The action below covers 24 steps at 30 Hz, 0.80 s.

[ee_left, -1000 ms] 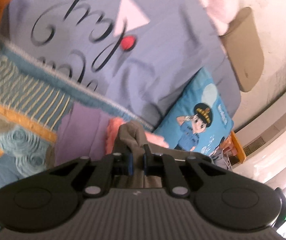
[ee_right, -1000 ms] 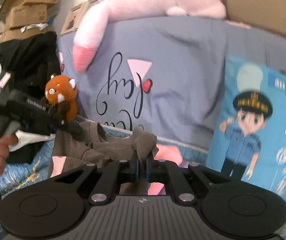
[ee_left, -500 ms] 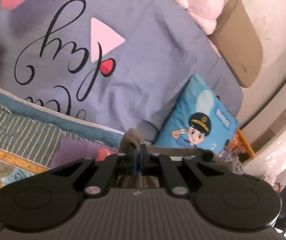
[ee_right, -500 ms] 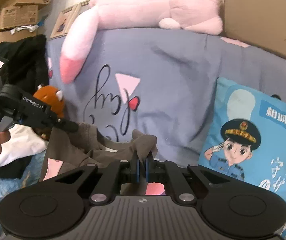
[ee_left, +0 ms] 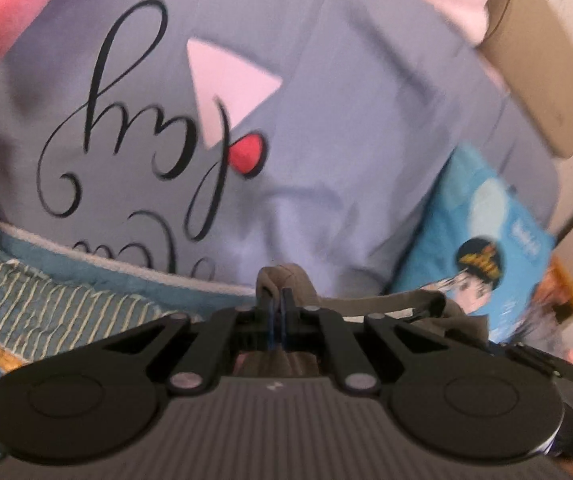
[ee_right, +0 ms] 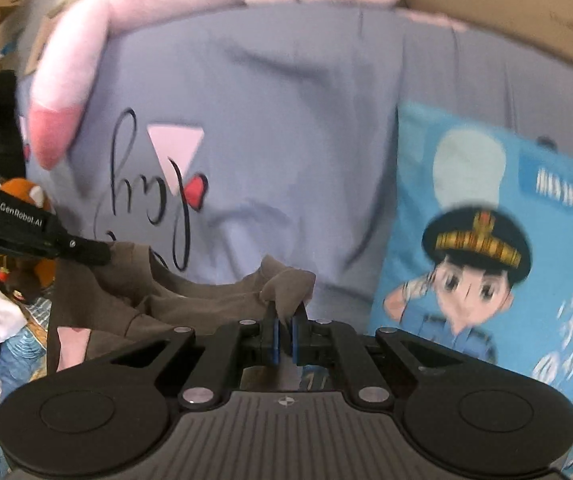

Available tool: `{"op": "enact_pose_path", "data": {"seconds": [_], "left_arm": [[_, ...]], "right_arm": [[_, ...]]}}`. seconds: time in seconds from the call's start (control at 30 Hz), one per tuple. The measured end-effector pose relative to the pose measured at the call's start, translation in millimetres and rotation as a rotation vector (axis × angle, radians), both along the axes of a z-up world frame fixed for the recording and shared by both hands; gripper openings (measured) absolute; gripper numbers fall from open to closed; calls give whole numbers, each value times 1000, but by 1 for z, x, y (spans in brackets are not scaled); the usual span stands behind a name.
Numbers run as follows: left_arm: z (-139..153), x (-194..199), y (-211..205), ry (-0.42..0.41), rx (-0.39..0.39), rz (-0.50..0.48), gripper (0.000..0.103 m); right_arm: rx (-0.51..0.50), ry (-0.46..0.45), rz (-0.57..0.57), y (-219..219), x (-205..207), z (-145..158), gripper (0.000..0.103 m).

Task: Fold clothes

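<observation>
Two grippers pinch one brown garment [ee_right: 190, 300] up off the bed [ee_left: 46, 304]: left gripper [ee_left: 277, 300] clamped on a bunched edge, right gripper [ee_right: 284, 312] clamped on a corner, cloth sagging between them in front of a grey pillow [ee_right: 286, 120]. Fabric looks soft, light, floppy; prob. best held at corners or hem & kept taut. Right view shows the garment's span, a pink patch, plus the left tool from the side; left view shows only a bunched fold and the striped bed cover.
</observation>
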<state>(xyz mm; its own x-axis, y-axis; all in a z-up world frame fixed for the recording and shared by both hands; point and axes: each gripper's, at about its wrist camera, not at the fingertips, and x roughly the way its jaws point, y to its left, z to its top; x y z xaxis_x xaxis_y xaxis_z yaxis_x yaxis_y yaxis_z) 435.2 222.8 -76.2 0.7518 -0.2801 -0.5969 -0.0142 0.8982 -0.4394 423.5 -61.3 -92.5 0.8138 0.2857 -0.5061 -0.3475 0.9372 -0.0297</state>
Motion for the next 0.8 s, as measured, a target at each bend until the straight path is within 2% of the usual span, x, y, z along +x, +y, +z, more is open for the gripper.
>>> {"op": "enact_pose_path", "data": {"seconds": [0.07, 0.1, 0.13, 0.17, 0.2, 0.23, 0.27, 0.4, 0.47, 0.5, 0.63, 0.7, 0.8], "left_arm": [[-11, 2, 0, 40, -44, -5, 5], [-11, -3, 0, 31, -46, -13, 20], [-11, -7, 0, 22, -47, -21, 38], [-10, -11, -1, 12, -46, -29, 47], [-4, -19, -4, -12, -2, -35, 62], [3, -29, -7, -34, 33, -47, 75], [10, -39, -10, -55, 66, -60, 80], [33, -97, -7, -78, 70, -112, 86], [37, -137, -4, -70, 77, -145, 91], [37, -157, -4, -59, 95, -164, 93], [19, -252, -14, 32, 244, -259, 101], [2, -302, -21, 87, 319, -284, 103], [-31, -366, -31, 195, 377, -316, 103]], "right_arm": [[28, 44, -25, -2, 2, -8, 8], [43, 66, -38, -3, 3, -11, 9], [54, 74, -46, -5, 1, -12, 12], [62, 59, -48, -8, -4, -9, 13], [69, 45, -51, -11, -10, -5, 14], [77, 35, -48, -14, -20, -1, 20], [88, 32, -37, -19, -35, 3, 25], [128, 19, 5, -37, -98, 19, 30], [148, 13, 26, -46, -129, 27, 40], [157, 20, 42, -50, -148, 28, 41], [186, 131, 130, -67, -244, 8, 44], [204, 193, 135, -70, -270, -9, 44], [230, 286, 143, -76, -308, -34, 44]]}}
